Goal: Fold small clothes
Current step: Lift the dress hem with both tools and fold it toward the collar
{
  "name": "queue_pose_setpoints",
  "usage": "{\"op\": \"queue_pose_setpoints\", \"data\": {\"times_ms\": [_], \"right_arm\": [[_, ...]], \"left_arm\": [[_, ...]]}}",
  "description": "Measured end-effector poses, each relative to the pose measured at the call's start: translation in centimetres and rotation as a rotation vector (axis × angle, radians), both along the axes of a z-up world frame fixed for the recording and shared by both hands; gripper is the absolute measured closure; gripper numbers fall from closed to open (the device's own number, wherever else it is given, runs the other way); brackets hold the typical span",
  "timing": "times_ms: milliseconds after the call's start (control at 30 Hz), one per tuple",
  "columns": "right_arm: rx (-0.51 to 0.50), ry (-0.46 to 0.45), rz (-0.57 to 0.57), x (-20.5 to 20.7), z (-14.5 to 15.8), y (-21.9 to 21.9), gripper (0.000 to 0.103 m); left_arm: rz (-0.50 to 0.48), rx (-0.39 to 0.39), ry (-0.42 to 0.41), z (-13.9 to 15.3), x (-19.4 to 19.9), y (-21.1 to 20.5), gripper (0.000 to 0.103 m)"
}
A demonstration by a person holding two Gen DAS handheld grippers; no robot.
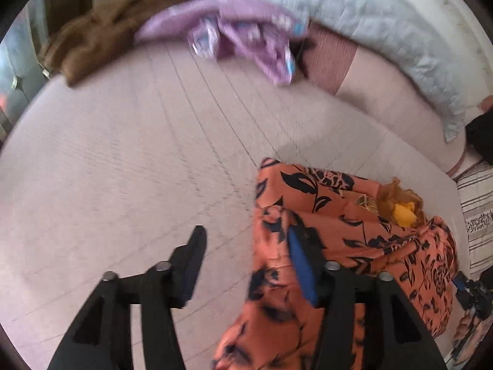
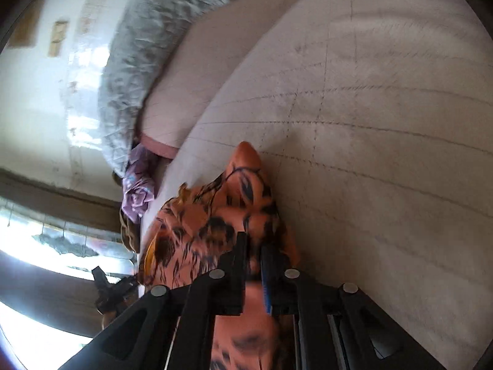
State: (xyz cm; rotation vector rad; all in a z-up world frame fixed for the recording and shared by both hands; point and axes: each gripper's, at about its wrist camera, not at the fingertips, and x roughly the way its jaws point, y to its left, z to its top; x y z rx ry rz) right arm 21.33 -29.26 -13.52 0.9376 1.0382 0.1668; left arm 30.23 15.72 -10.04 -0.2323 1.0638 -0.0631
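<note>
Thin, floppy orange cloth w/ black floral print [image 1: 339, 215], light, prob slippery. Left gripper [image 1: 246, 246] spread, off cloth. Right gripper [image 2: 255, 246] jaws narrow, cloth between; pinch unclear. Best grab: corners/hem.

The orange floral garment [image 1: 336, 234] runs off the left wrist frame at 6 o'clock, covering part of one blue-padded finger [image 1: 300, 265]. At 12 o'clock the purple cloth [image 1: 246, 34] and brown cloth [image 1: 101, 30] smear with motion blur (prints unreadable). In the right wrist view the garment's fold between the fingers is blurred, so contact cannot be told.
</note>
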Motion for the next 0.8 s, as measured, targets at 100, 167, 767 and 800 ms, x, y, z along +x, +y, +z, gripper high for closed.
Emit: {"op": "queue_pose_setpoints", "data": {"times_ms": [100,167,767,800], "right_arm": [[-0.082,-0.023,0.004,-1.9,1.6,-0.2,0.012],[-0.134,-0.054,0.014,-2.1,2.2,0.1,0.011],[-0.268,0.014,0.267,2.0,5.3,6.6,0.092],[-0.271,-0.014,0.264,1.6,7.2,6.2,0.093]], "left_arm": [[-0.034,0.053,-0.061,1.0,-3.2,0.1,0.037],[-0.070,0.088,-0.073,0.5,-4.3,-0.1,0.036],[-0.116,0.037,-0.032,3.6,-6.5,-5.4,0.086],[-0.122,0.011,-0.047,4.7,-7.7,-5.6,0.086]]}}
